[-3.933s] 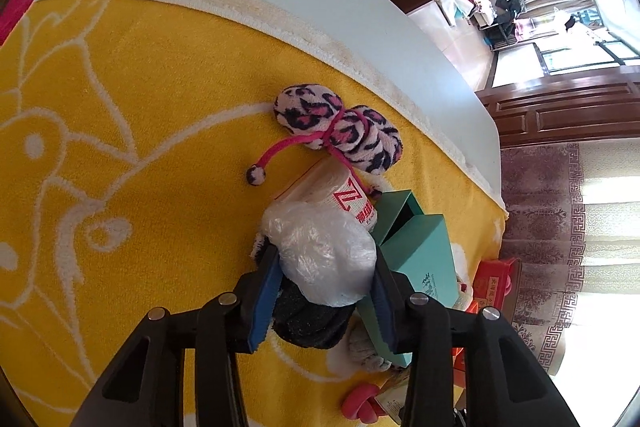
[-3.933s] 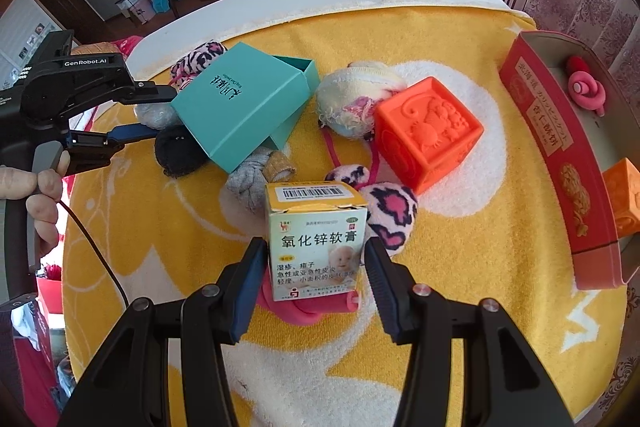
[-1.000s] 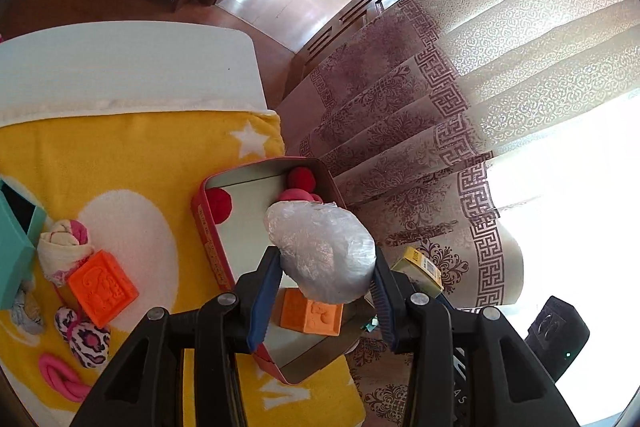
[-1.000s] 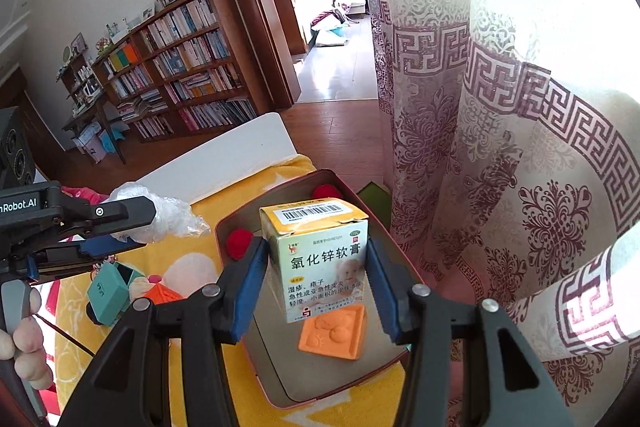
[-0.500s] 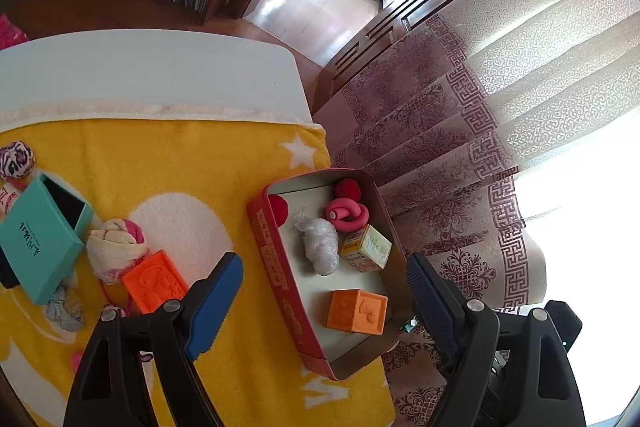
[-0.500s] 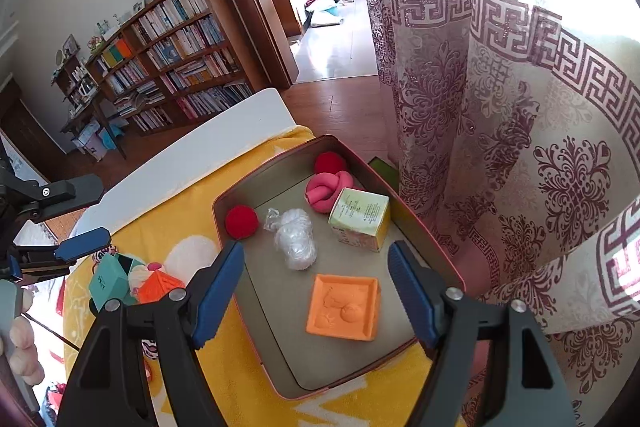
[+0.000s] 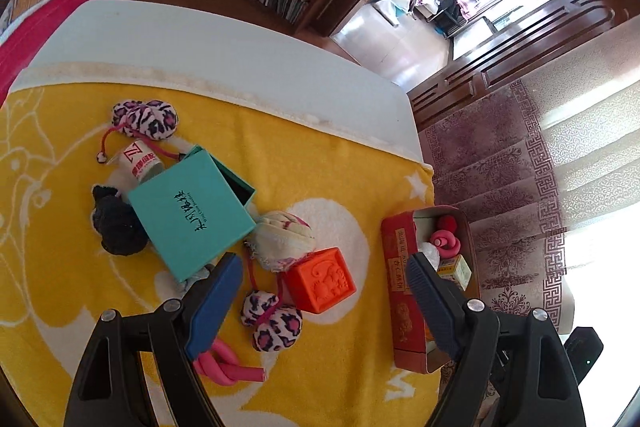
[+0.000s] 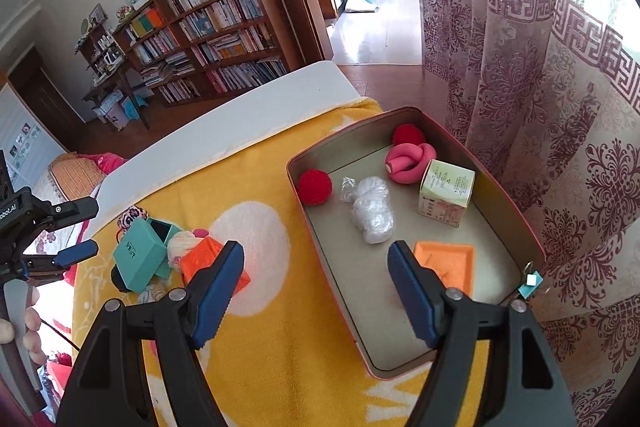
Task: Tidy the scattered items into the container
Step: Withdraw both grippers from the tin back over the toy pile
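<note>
Grippers both released, nothing between the pads. Left gripper (image 7: 324,291) hangs jaws apart over the yellow blanket (image 7: 60,287), above the loose pile. Right gripper (image 8: 316,283) hangs jaws apart over the near-left wall of the red tin (image 8: 516,215), one pad over blanket, the other over the tin floor.

Under and around the left gripper: orange cube (image 7: 320,285) between the pads' lines, touching a rolled cream cloth (image 7: 280,241). Leopard pom-pom pair (image 7: 272,321) just in front of the cube. Pink foam twist (image 7: 228,367) partly under the left pad. Teal box (image 7: 192,213) lies open, tilted, covering part of a black fuzzy item (image 7: 114,225). Small white paper cup with red print (image 7: 138,163) on its side just beyond the box, second leopard pom-pom pair (image 7: 146,119) past it, toward the far edge of the blanket.

Tin sits at the blanket's right edge, next to the patterned curtain (image 8: 560,107). Inside: red ball (image 8: 316,187) in the far-left corner, another red ball (image 8: 408,135) in the far corner, pink foam knot (image 8: 408,161) next to it, crumpled plastic wrap (image 8: 372,211) mid-floor, ointment carton (image 8: 446,193) by the right wall, orange block (image 8: 448,263) at the near end.

A hand (image 8: 20,331) on the left gripper's handle shows at the right view's left edge.
</note>
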The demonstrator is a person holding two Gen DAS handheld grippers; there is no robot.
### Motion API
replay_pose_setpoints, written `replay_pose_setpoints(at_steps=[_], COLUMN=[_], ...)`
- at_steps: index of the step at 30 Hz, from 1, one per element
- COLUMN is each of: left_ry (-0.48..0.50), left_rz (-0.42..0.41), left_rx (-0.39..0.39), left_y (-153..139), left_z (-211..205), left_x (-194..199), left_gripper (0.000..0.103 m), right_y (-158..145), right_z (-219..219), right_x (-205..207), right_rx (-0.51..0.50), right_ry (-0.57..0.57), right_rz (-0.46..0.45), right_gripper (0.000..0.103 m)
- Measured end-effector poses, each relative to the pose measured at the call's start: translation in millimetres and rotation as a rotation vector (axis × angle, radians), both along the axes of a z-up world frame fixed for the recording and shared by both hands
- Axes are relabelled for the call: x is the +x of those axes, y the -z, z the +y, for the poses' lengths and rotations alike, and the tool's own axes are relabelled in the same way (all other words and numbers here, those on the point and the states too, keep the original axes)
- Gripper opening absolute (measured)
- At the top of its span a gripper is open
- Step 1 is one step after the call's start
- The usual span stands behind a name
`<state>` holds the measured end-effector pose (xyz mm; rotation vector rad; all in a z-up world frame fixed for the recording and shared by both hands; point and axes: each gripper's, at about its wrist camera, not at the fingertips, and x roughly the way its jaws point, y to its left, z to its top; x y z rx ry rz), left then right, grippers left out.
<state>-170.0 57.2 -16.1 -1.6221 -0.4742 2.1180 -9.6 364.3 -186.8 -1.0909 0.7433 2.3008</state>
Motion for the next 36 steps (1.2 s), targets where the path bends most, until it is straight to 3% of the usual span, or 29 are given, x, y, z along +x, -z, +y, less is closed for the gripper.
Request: replay_pose_setpoints(at_steps=[17,36], left_ry=[-0.116,-0.189], left_rz=[-0.064,-0.102], left_rx=[0.014,0.013], left_y=[20,30], left_z=[-93,-116], left_x=[-4,9], left_gripper=[0.085,0.085], right_y=[17,59], right_z=[-67,-79], right_x=[-53,-106], right_rx=[-0.001,0.050], right_ry=[-0.152,-0.358], right_rz=[-0.066,-0.200], right_gripper=[0.078,0.080])
